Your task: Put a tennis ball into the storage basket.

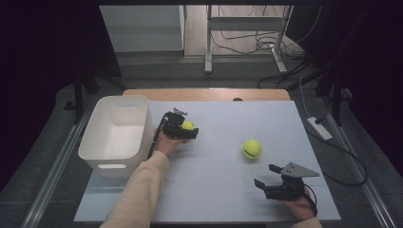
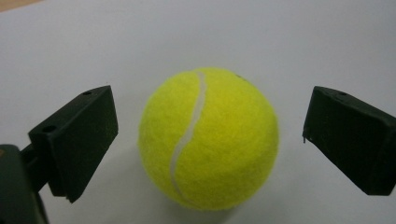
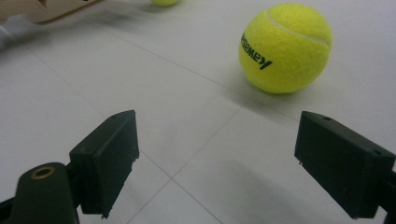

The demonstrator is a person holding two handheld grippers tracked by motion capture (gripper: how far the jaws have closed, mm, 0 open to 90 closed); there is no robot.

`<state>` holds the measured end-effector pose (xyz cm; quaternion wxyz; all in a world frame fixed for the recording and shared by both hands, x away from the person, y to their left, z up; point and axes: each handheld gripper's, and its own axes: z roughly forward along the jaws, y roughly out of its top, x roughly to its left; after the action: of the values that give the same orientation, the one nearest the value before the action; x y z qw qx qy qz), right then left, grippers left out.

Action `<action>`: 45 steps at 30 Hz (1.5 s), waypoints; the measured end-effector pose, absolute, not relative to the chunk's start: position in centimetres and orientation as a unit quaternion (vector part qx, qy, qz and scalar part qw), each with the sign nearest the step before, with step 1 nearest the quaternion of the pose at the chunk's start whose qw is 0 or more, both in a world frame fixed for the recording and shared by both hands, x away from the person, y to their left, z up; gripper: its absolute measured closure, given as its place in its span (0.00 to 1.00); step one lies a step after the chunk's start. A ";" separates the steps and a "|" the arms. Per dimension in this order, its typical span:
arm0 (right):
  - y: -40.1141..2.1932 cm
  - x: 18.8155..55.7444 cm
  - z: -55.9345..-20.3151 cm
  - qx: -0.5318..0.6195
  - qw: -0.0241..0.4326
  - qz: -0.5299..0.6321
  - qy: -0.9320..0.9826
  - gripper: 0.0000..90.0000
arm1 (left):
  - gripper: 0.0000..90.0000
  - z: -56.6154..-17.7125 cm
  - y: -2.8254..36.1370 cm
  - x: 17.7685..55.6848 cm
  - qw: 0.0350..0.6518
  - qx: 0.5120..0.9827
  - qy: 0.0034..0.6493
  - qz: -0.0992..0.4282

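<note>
Left tongs (image 2: pixel 210 140) spread, straddling tennis ball (image 2: pixel 208 139) — forearm stretched forward.

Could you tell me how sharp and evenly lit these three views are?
High view: dim, dark vignette at the sides, table evenly lit. Left gripper view: tennis ball sharp, soft shadow beneath, no glare. Right gripper view: printed tennis ball fairly crisp, the far ball blurred and cut off.
</note>
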<state>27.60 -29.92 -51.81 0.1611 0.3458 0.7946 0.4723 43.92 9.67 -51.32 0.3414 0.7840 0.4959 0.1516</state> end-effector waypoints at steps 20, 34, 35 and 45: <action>-30.0 27.6 -51.8 0.346 0.162 0.471 0.795 0.15 | 0.29 -52.3 9.8 44.4 0.325 0.789 0.506 0.124; -30.0 27.6 -51.8 0.346 0.163 0.471 0.795 0.15 | 0.29 -50.6 9.9 43.4 0.356 0.784 0.492 0.129; -30.0 27.6 -51.8 0.346 0.162 0.471 0.795 0.15 | 0.29 -50.6 9.9 43.4 0.359 0.782 0.493 0.128; -30.0 27.6 -51.8 0.347 0.163 0.471 0.794 0.15 | 0.29 -50.0 10.0 42.8 0.374 0.781 0.483 0.128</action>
<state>27.62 -30.03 -51.80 0.1633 0.3468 0.7944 0.4712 42.75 10.05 -49.96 0.3743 0.7813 0.4827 0.1282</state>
